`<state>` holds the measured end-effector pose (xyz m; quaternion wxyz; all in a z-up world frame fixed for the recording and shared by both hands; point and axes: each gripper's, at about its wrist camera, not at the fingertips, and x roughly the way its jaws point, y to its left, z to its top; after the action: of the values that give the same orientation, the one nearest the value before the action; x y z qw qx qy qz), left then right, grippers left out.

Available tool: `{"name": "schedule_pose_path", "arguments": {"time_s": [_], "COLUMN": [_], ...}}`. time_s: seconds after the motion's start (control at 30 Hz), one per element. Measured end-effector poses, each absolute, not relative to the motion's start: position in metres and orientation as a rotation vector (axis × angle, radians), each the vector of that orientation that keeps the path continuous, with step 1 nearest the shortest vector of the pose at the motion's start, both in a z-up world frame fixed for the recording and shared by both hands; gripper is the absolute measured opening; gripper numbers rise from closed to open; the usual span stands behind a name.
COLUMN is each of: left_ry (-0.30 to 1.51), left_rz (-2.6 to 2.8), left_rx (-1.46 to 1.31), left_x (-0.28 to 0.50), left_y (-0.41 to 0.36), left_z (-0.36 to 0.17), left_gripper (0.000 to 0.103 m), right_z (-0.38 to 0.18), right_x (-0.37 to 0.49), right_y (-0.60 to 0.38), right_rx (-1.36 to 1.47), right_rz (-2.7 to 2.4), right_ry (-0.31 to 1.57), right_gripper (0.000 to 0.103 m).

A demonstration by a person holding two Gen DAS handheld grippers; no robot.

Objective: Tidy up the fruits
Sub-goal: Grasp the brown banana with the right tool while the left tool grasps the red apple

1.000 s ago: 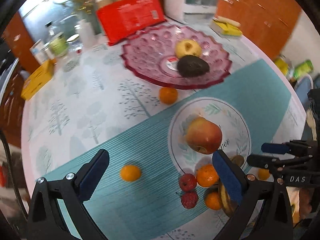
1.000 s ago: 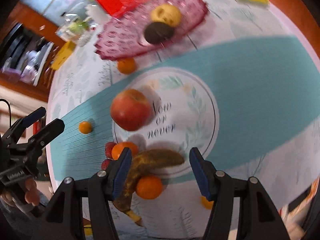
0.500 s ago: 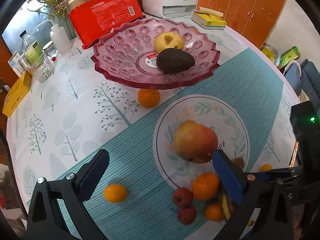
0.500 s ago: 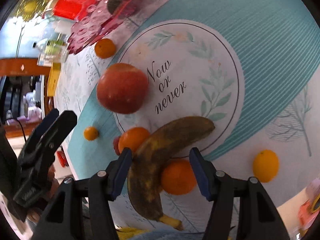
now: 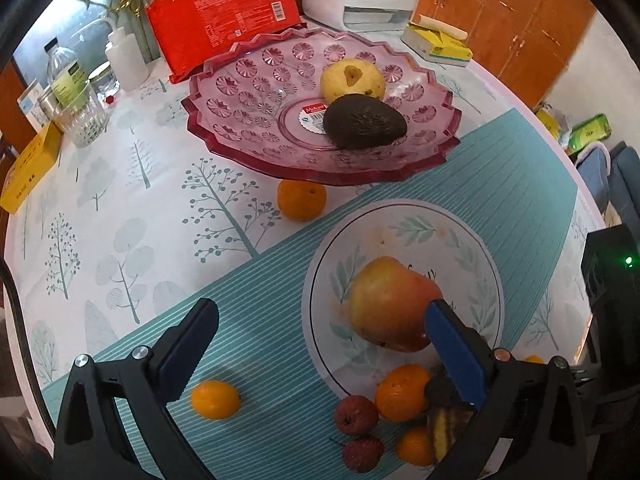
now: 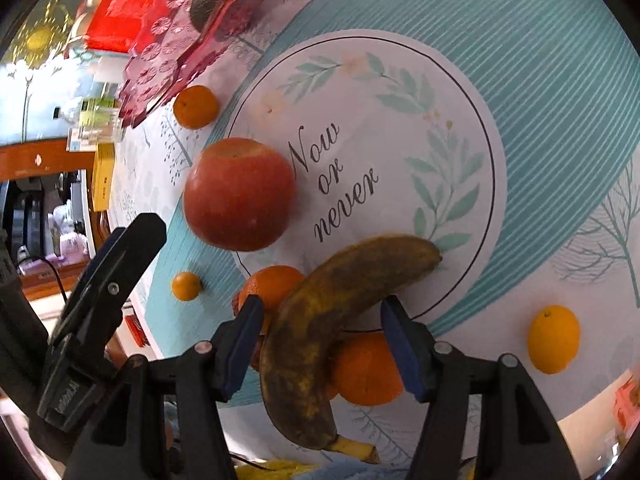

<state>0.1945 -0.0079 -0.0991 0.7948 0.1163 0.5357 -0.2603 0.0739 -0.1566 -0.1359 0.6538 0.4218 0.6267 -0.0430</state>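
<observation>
Right gripper [image 6: 322, 344] pitched steeply down, fingers spread astride the browned banana [image 6: 340, 320], not pressing. Left gripper [image 5: 320, 352] angled downward, fingers wide, empty above the surface [image 5: 132, 208]; apple [image 5: 394, 304] beside the right-hand one.

Left claw [image 5: 320, 344] wide open above tablecloth, apple [image 5: 394, 304] beside right finger, avocado [image 5: 364, 126] in pink bowl [image 5: 256, 116]

The tablecloth's round white medallion [image 6: 360, 128] carries "Now or never" in black script, at the middle of the right wrist view. The red package [image 5: 224, 12], at the upper left of the left wrist view, bears white print and a barcode too small to read; the same goes for the sticker [image 5: 316, 114] in the pink glass bowl [image 5: 248, 120].
</observation>
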Motion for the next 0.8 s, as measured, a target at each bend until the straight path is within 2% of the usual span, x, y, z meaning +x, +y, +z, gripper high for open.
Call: {"name": "schedule_pose_path", "arguments": {"time_s": [0.03,0.17,0.23,0.53,0.8], "left_ry": [1.155,1.164,1.166,1.214,1.298], "left_rz": [-0.557,-0.556,-0.558,-0.585,-0.577], "left_rx": [0.241,0.234,0.236,0.23,0.255], "left_x": [0.196,0.197,0.197,0.198,0.197], "left_y": [-0.008,-0.008,-0.01,-0.028,-0.052], "left_z": [-0.099,-0.101,-0.102,-0.114,-0.137], "left_gripper": [0.102,0.102,0.102,0.102,0.102], "right_z": [-0.137,-0.14,-0.136,-0.108,-0.108], "right_x": [0.075,0.076,0.075,0.07,0.057], "right_y": [-0.157,-0.159,-0.16,-0.165,-0.19], "right_rx": [0.974,1.029,1.015,0.83,0.816], "right_rz": [-0.1,-0.08,-0.072,-0.124,-0.194], "right_ry": [1.421,1.39,1.373,1.298,1.275], "right_gripper": [0.062,0.045,0.041,0.037,0.035]}}
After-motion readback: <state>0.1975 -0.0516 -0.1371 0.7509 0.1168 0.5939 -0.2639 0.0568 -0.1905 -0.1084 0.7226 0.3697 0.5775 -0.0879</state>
